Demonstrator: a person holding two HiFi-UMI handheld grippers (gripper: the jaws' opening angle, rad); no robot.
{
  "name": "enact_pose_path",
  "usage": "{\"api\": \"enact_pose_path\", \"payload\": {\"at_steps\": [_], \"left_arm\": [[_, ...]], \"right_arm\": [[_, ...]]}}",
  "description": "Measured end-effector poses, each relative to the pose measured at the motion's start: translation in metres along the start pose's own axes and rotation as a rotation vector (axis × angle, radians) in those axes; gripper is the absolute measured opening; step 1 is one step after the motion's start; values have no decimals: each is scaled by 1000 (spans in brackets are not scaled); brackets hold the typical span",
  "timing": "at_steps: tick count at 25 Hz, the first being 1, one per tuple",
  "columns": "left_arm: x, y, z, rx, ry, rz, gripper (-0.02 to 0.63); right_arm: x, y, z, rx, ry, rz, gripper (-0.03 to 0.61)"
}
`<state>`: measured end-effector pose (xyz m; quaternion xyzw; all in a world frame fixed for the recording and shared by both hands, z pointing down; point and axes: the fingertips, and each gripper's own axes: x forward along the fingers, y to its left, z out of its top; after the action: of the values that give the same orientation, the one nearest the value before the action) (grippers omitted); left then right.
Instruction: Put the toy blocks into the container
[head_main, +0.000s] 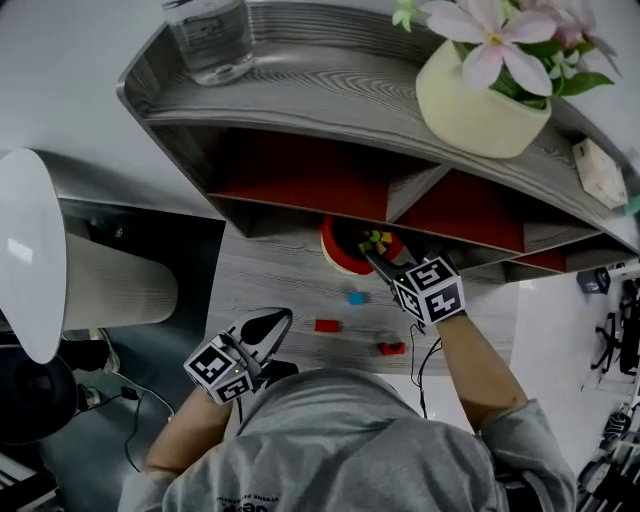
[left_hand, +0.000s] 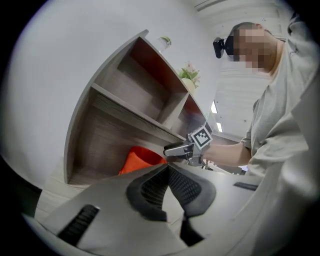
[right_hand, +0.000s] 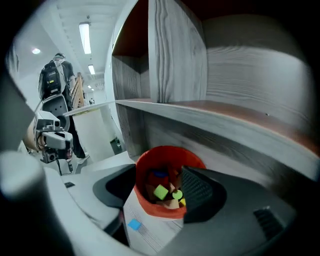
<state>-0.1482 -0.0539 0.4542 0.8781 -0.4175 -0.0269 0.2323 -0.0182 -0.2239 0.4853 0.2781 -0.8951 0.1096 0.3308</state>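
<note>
Mostly done here, I'd say. The red container (right_hand: 156, 210) sits on the table (head_main: 270, 278), tucked just under the bottom edge of the shelf (head_main: 330, 100). It's already got a pile in it: a green block (right_hand: 161, 192) on top, with yellow, tan, blue and red bits around it.

The right gripper (head_main: 378, 258) hangs right over the container's mouth with its jaws spread wide and nothing between the pads, so it's let go and carrying nothing. The left gripper (head_main: 268, 326) is well away from the container, back on the person's side, jaws pinched together on nothing.

What's left is three pieces lying loose on the table in front of the container. A blue block (head_main: 356, 297) is nearest it, a red block (head_main: 327, 325) is a bit further out, and a second red block (head_main: 391, 348) is furthest from it. That last one's dim and small in the head view, so it might be two bits stuck together, can't really tell. My guess is three more trips and it's finished
</note>
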Motion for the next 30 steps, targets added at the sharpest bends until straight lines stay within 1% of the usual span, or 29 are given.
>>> {"api": "enact_pose_path", "payload": {"at_steps": [5, 9, 17, 24, 27, 30], "left_arm": [[4, -1, 1, 2, 3, -15, 14], [19, -9, 5, 16, 9, -51, 14], [56, -34, 2, 42, 57, -134, 14], [99, -63, -23, 59, 130, -219, 14], [116, -79, -40, 62, 165, -260, 14], [128, -92, -62, 58, 208, -296, 14]], "right_arm": [[-18, -1, 1, 12, -22, -6, 310], [-34, -8, -2, 31, -39, -20, 310], [-78, -9, -22, 51, -77, 13, 310], [-113, -1, -75, 30, -78, 52, 301], [-120, 13, -110, 5, -45, 85, 293], [-121, 36, -154, -21, 8, 133, 273]]}}
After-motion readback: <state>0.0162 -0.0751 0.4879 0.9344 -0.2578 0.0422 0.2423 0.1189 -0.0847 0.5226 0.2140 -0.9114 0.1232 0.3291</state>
